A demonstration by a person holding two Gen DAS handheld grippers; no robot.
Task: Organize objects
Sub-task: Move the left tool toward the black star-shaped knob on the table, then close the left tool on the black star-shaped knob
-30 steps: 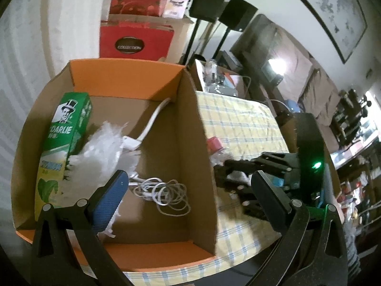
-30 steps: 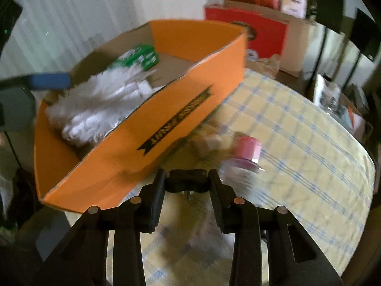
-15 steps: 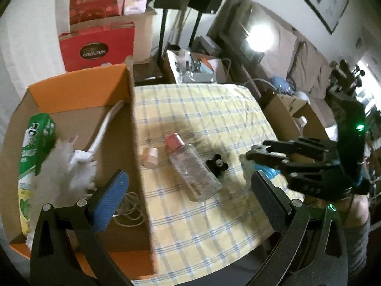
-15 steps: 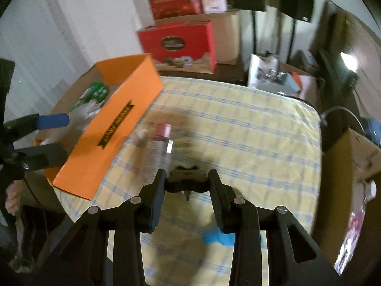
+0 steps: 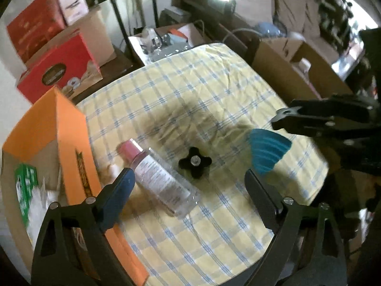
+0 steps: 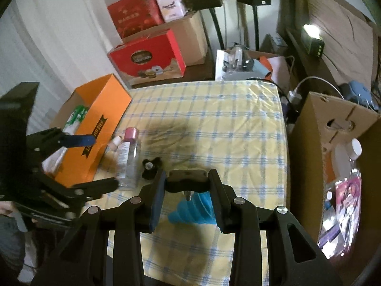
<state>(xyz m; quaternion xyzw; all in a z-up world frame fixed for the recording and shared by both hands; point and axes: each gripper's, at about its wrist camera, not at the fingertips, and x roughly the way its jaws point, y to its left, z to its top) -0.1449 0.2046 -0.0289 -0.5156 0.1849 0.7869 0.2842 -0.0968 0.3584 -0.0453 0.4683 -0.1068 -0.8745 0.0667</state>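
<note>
An orange cardboard box stands at the table's left and holds a green toothpaste carton and white fluff. Beside it lie a clear bottle with a pink cap, a small pale cap, a black star knob and a blue ribbed funnel. My left gripper is open and empty above the bottle and knob. My right gripper is shut on a second black star knob, above the funnel.
The table has a yellow checked cloth. Red gift boxes and cardboard boxes stand behind it. An open brown carton stands at the right. Speaker stands and a cluttered side table are at the back.
Both grippers have pulled back from the orange box toward the table's near right. The bottle, knob and funnel have come into view. The left gripper stays open, the right stays shut on its knob.
</note>
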